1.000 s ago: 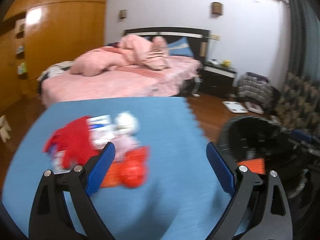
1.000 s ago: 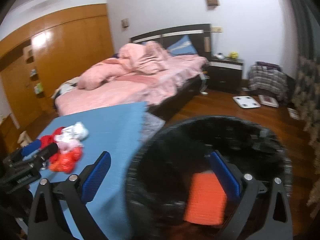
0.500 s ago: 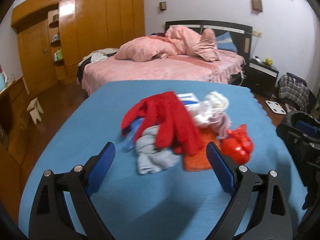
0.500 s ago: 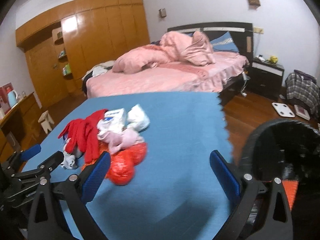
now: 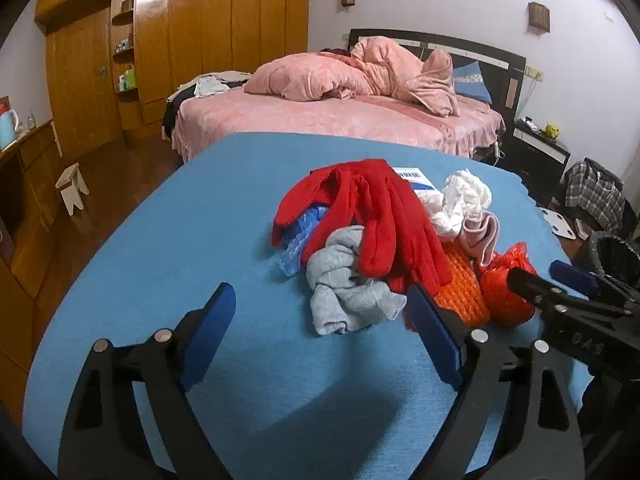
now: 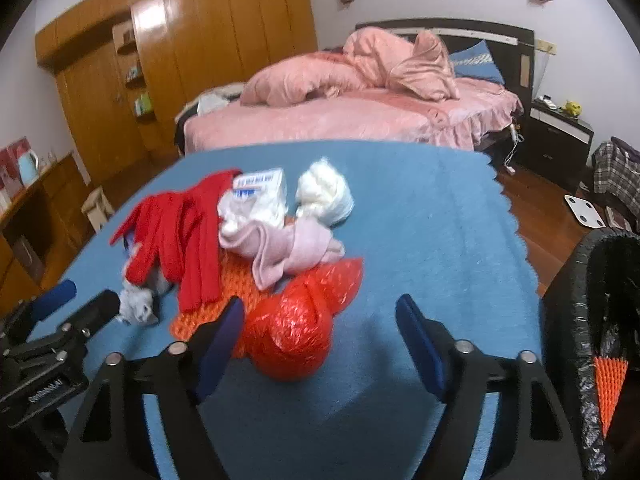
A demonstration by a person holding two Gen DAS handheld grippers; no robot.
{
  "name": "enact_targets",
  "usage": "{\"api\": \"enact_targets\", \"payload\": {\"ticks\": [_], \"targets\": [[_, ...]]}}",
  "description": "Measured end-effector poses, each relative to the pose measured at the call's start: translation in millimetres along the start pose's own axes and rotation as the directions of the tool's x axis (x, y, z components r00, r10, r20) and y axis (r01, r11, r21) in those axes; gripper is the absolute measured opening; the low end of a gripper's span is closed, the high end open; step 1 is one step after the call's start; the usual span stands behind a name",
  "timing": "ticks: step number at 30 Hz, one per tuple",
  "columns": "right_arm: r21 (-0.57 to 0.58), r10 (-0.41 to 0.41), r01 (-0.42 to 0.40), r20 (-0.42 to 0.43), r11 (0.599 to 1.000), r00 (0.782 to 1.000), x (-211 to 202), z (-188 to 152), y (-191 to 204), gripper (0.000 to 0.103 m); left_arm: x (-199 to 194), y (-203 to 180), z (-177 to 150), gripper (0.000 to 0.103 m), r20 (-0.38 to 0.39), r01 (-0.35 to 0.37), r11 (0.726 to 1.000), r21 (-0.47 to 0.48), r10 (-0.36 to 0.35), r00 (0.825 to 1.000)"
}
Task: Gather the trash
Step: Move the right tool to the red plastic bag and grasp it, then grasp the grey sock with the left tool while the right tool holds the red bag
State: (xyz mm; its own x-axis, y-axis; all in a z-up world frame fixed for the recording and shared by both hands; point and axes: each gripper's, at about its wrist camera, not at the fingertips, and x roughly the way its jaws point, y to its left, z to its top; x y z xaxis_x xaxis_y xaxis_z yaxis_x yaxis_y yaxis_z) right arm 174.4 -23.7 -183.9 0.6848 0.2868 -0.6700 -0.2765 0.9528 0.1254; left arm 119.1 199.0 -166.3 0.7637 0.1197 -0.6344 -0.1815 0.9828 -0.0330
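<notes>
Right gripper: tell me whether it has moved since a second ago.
Yes. The right gripper has swung left, away from the trash bin, which filled its view before, and now faces the red plastic bag on the blue mat.

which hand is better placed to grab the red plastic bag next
Right. The right tool is open with the red plastic bag just ahead of it, and the bin is beside it.

A pink-covered bed (image 5: pixel 340 120) heaped with a rumpled pink duvet (image 5: pixel 352 70) stands before a wooden wardrobe wall (image 5: pixel 180 28), a dark nightstand (image 5: pixel 536 156) beside it and a small white stool (image 5: pixel 72 186) on the wooden floor (image 5: pixel 120 172).
</notes>
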Motion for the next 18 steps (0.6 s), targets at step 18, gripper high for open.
{"api": "enact_targets", "payload": {"ticks": [18], "targets": [[-0.023, 0.057, -0.057, 0.000, 0.998, 0.998, -12.0, -6.2, 0.3, 0.035, 16.4, -1.2, -1.6, 0.067, -0.071, 0.015, 1.000, -0.013, -0.016, 0.997]]}}
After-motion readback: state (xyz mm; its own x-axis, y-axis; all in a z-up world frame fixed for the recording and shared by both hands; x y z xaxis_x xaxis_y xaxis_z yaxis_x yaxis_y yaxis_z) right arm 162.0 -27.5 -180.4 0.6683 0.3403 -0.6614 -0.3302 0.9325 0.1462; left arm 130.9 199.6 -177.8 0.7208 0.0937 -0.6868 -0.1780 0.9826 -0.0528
